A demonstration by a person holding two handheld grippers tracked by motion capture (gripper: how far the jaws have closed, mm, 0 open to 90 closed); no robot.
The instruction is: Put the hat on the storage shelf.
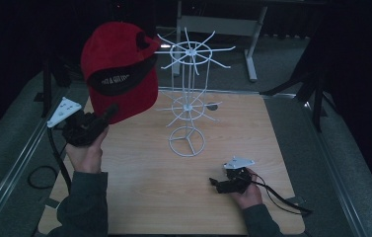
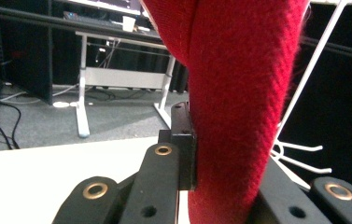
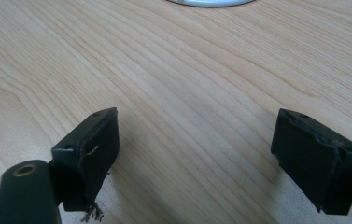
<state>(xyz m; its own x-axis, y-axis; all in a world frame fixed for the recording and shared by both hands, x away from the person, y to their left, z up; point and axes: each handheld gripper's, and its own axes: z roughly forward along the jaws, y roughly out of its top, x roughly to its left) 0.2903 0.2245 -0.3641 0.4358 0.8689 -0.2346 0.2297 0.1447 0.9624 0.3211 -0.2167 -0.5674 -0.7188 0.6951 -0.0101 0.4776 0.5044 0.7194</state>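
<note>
A red cap [image 1: 117, 64] with a black inner band hangs in the air at the left, close to the top spokes of a white wire rack [image 1: 188, 94]. My left gripper [image 1: 108, 112] is shut on the cap's brim and holds it up. In the left gripper view the red fabric [image 2: 239, 102] is pinched between the jaws, with a rack wire [image 2: 313, 65] just beyond it. My right gripper [image 1: 214, 182] rests low over the wooden table [image 1: 139, 197] at the front right, jaws wide apart. In the right gripper view its fingertips [image 3: 92, 149] frame bare wood.
The rack's round base [image 1: 187, 141] stands at the table's middle, and its edge [image 3: 208, 2] shows in the right gripper view. A white-legged desk [image 1: 252, 44] stands behind the table. Grey floor surrounds the table, with a cable loop [image 1: 40, 177] at the left.
</note>
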